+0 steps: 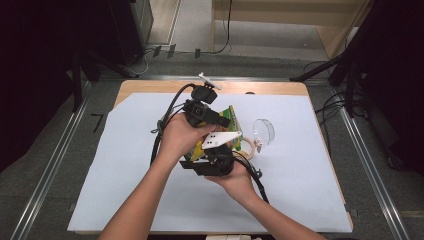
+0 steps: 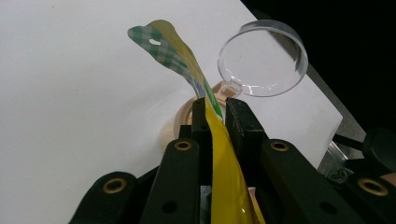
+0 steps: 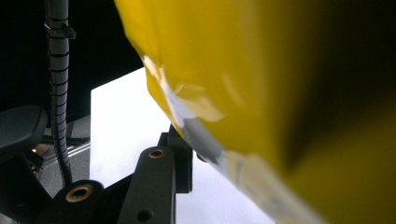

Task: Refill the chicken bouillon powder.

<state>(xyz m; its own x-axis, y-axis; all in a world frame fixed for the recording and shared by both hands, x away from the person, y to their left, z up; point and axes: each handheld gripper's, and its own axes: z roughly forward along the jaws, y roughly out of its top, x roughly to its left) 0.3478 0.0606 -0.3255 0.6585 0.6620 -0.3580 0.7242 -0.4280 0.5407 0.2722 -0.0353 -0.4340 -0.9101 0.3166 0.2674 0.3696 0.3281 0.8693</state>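
Yellow packet (image 2: 223, 154) is pinched by the left gripper (image 2: 219, 109), its fingers nearly shut, steadying it; right gripper (image 1: 212, 162) fingers clamp its other edge, likely for tearing.

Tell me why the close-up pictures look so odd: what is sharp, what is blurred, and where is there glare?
Left gripper view: the yellow bag pinched between the jaws is sharp and glossy; the clear round lid glints along its rim. Right gripper view: the bag sits too near the lens, so it blurs, with pale shine patches and a dark shadowed side. High view: the white sheet is evenly lit, the surroundings dark.
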